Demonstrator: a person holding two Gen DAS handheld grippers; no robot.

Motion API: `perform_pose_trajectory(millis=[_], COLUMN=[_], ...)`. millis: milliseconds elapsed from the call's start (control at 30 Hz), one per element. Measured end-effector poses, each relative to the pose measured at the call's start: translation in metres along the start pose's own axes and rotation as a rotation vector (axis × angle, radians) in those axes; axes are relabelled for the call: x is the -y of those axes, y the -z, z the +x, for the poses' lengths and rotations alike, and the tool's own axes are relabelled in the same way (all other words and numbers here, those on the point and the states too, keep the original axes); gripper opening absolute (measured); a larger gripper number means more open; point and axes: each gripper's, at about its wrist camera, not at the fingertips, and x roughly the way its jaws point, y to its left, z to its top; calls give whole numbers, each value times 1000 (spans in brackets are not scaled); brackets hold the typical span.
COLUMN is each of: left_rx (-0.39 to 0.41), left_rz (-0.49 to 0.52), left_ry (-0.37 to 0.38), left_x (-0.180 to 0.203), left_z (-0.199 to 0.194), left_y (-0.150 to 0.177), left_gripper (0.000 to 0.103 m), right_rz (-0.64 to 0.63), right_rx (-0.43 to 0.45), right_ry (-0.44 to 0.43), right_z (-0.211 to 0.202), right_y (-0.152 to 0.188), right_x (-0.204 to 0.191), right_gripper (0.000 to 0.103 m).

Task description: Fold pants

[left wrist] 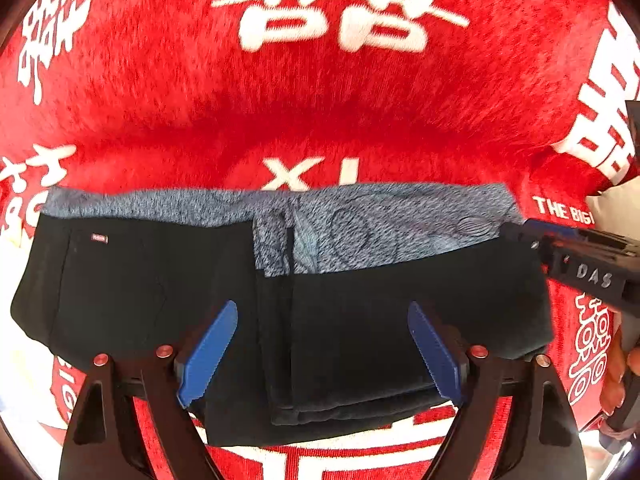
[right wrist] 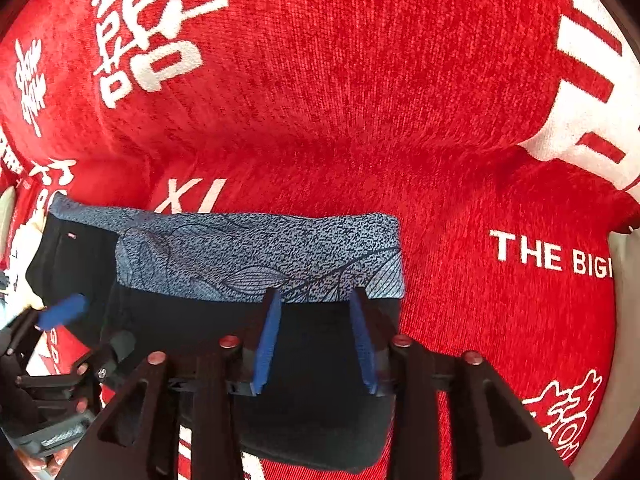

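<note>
Black pants (left wrist: 320, 320) lie folded into a compact rectangle on the red blanket (left wrist: 320, 100), lower centre of the left wrist frame, stacked over a blue-grey patterned garment (left wrist: 380, 232) whose upper edge shows behind them. Left claw (left wrist: 320, 348) stands wide open above the bundle, gripping nothing; right claw (right wrist: 316, 340) is partly open over the black cloth, pads apparently clear of it. Judgement: folding looks essentially done, both claws released; at most a final smoothing or squaring of edges remains.
</note>
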Motion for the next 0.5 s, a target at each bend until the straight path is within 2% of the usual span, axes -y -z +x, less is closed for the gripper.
perform_pose_trajectory(millis=[133,200,267,333,400,500], left_rx=[-6,-19,-42,-71,-107,-109], left_rz=[-2,-12,-29,-54,-81,-154], left_ry=[-15,-16,6,-3,2,-6], left_x=[3,3,1,-2,-7,-18], left_z=[-3,-4,-2,1,2,-6], left_y=[-1,-1,2,9,17,30], left_gripper=[88,88,88,88,88,88], right_rz=[-11,-16,-30,-40,-49,-59], right_rx=[-8,-10,-2,10,6,-9], right_ry=[-10,-7,-1,-4,-15,-31], right_z=[-3,-6,-13,-24,-31,-40], right_y=[4,8,15,26,37,56], right_x=[1,1,1,-1,-3,-6], right_gripper=[43,50,72,83,83,83])
